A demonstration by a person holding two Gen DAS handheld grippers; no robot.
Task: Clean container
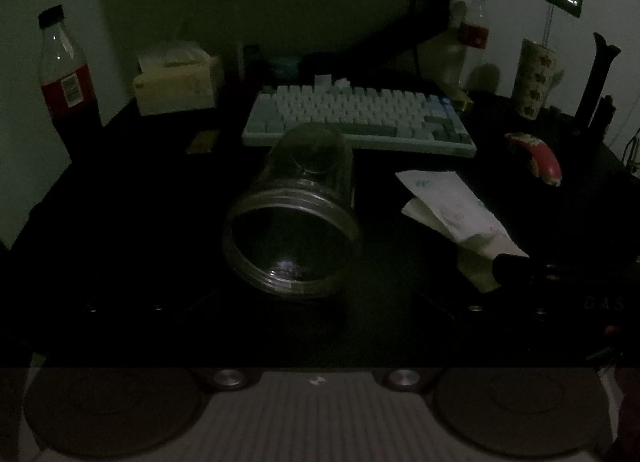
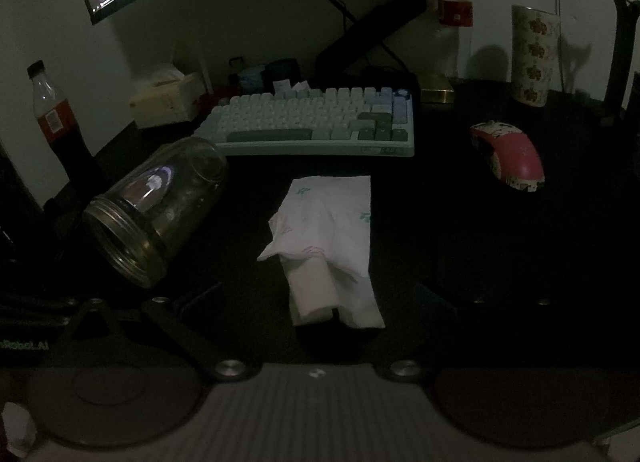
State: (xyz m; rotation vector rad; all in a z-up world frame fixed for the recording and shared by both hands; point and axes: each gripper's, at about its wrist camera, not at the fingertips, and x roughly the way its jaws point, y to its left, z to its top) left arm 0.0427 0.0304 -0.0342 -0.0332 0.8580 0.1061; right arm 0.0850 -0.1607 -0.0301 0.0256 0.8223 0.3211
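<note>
Glass jar (image 1: 294, 210) lies on its side on the dark bench (image 2: 480, 246), mouth toward my left claw (image 1: 316, 302), base near the keyboard (image 1: 360, 118). Both claws look spread apart, though the fingers are nearly lost in the dark. My right claw (image 2: 320, 302) straddles the near end of a folded tissue (image 2: 332, 238), gripping nothing that I can see.

left gripper (image 1: 316, 302), right gripper (image 2: 320, 290): both spread wide
</note>
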